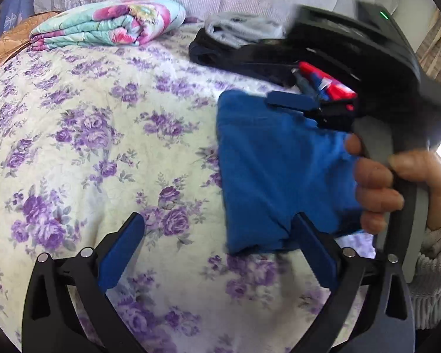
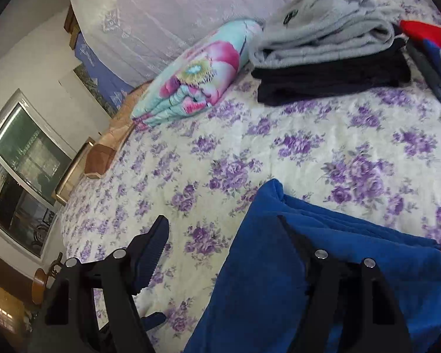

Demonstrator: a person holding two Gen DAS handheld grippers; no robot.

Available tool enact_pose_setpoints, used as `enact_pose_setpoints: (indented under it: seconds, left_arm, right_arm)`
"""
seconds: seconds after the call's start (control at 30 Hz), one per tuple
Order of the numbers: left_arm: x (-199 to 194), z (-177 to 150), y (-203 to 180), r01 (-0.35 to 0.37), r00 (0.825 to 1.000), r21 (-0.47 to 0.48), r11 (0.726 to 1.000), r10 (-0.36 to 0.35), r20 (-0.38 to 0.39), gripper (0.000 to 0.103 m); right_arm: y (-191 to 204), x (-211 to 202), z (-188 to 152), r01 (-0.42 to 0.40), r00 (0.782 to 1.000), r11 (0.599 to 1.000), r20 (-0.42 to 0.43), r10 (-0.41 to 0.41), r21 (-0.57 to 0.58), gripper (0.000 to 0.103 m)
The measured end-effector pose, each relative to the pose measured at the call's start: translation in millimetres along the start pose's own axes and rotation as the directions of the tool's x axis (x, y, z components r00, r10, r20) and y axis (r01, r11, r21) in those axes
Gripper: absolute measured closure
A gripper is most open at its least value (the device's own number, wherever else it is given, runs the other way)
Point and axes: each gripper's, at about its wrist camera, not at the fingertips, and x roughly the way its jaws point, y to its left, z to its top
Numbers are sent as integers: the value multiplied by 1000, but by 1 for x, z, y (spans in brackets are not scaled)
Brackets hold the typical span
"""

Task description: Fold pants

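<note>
Bedspread [image 1: 88,147] — both grippers seemingly splayed over pants [image 1: 279,176]

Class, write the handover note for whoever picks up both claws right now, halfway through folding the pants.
Left claw: open, holding nothing, low over the bedspread at the near edge of the blue pants.
Right claw: open, at the pants' corner; one finger lies over the cloth, no grip.
Pants: lying on the bed in a compact folded shape.
Behind: a folded pile, grey sweatshirt on black garment, beside the floral quilt.
Done: the pants look folded.
Left: probably tidy the edges and move them to the pile.
</note>
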Motion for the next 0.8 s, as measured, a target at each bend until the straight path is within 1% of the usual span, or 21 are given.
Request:
enact_pose_setpoints:
  seconds: [0.07, 0.1, 0.17, 0.23, 0.3, 0.33, 0.37, 0.43, 0.47, 0.5, 0.53, 0.57, 0.6, 0.67, 0.7, 0.8]
  left_arm:
    - [-6, -1, -4, 27, 999, 8, 1000, -27, 16, 5]
    - [-6, -1, -8, 21, 1000, 23, 1000, -21, 15, 5]
    - [0, -2, -15, -15, 1000, 60, 998, 15, 4, 5]
    - [11, -4, -15, -43, 998, 61, 997, 45, -33, 5]
    - [22, -6, -13, -63, 994, 59, 996, 68, -89, 5]
    - [22, -7, -14, -64, 993, 63, 996, 69, -92, 5]
    - [22, -5, -13, -66, 994, 68, 995, 72, -88, 5]
    - [22, -7, -16, -91, 991, 98, 991, 100, -89, 5]
    - [22, -8, -15, -98, 991, 104, 990, 107, -85, 5]
    - [16, -8, -17, -103, 992, 106, 989, 111, -67, 5]
    - [12, -8, -19, -93, 994, 106, 990, 99, -52, 5]
    - [7, -7, -21, -70, 997, 104, 992, 74, -36, 5]
    - [1, -4, -26, -39, 999, 102, 994, 41, -16, 5]
    - [-8, 2, -35, -7, 1000, 103, 995, 4, 27, 5]
    - [-10, 9, -43, -4, 999, 115, 993, -2, 52, 5]
    - [-3, 25, -61, -23, 997, 171, 985, 11, 75, 5]
  right_arm:
    - [-6, -37, -9, -38, 998, 999, 43, 37, 21, 25]
    - [-9, -53, -17, -48, 998, 998, 50, 47, 34, 24]
    - [-19, -74, -33, -48, 998, 996, 47, 44, 70, 23]
    - [-30, -85, -53, -41, 998, 994, 42, 37, 102, 20]
    - [-47, -83, -74, 10, 1000, 992, 7, -11, 125, 20]
    - [-63, -80, -84, 5, 1000, 989, 2, -5, 151, 21]
    - [-72, -79, -93, -19, 1000, 985, 15, 16, 170, 29]
    - [-82, -86, -103, -48, 998, 982, 55, 39, 184, 43]
    - [-81, -91, -105, -59, 997, 980, 62, 48, 191, 43]
    - [-79, -96, -107, -52, 997, 980, 71, 39, 192, 41]
    - [-74, -102, -107, -38, 996, 982, 86, 22, 183, 30]
    - [-66, -110, -105, -33, 993, 988, 116, 15, 154, 27]
    - [-59, -117, -101, -26, 990, 992, 143, 8, 123, 26]
    - [-49, -126, -92, -35, 982, 996, 186, 19, 82, 26]
    - [-47, -125, -85, -44, 981, 995, 193, 27, 84, 26]
    - [-56, -109, -68, -64, 980, 989, 196, 37, 135, 22]
